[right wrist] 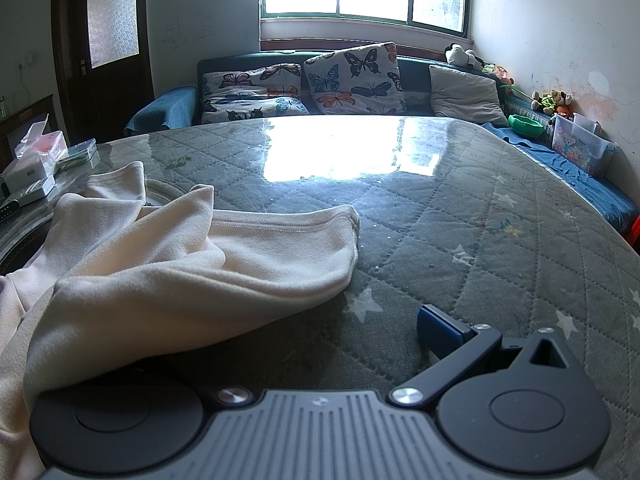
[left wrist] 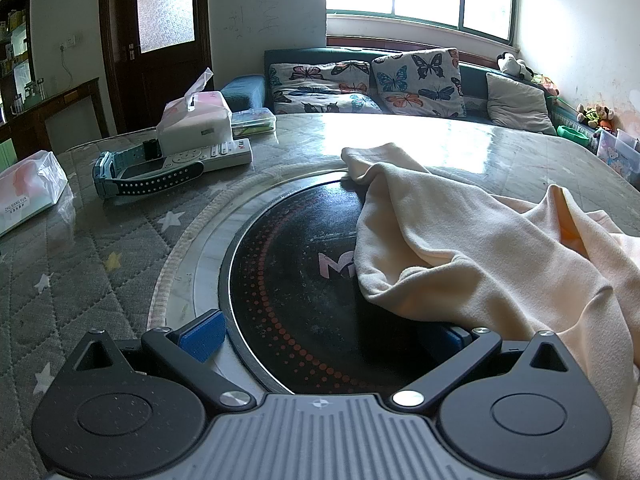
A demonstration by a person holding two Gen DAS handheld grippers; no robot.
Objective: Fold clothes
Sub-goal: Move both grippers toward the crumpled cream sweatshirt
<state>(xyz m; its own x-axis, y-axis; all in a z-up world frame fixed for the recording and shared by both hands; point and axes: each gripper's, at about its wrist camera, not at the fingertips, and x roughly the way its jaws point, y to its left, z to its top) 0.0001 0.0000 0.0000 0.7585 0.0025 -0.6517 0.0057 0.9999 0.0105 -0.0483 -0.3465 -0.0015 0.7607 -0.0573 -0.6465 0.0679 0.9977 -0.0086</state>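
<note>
The cream garment (left wrist: 500,248) lay rumpled on the table (right wrist: 460,216), partly over the dark round hotplate (left wrist: 296,280), so folding had barely begun by my judgement. The left gripper (left wrist: 324,338) stood open and empty. The right gripper (right wrist: 280,344) looked open (one finger hidden under cloth). At far left, a tissue box (left wrist: 196,120) held tissues.

The cream garment (right wrist: 160,280) drapes over the right gripper (right wrist: 280,344), hiding its left finger, and runs off the frame's left edge; the cooktop (left wrist: 304,280) logo is half covered.
</note>
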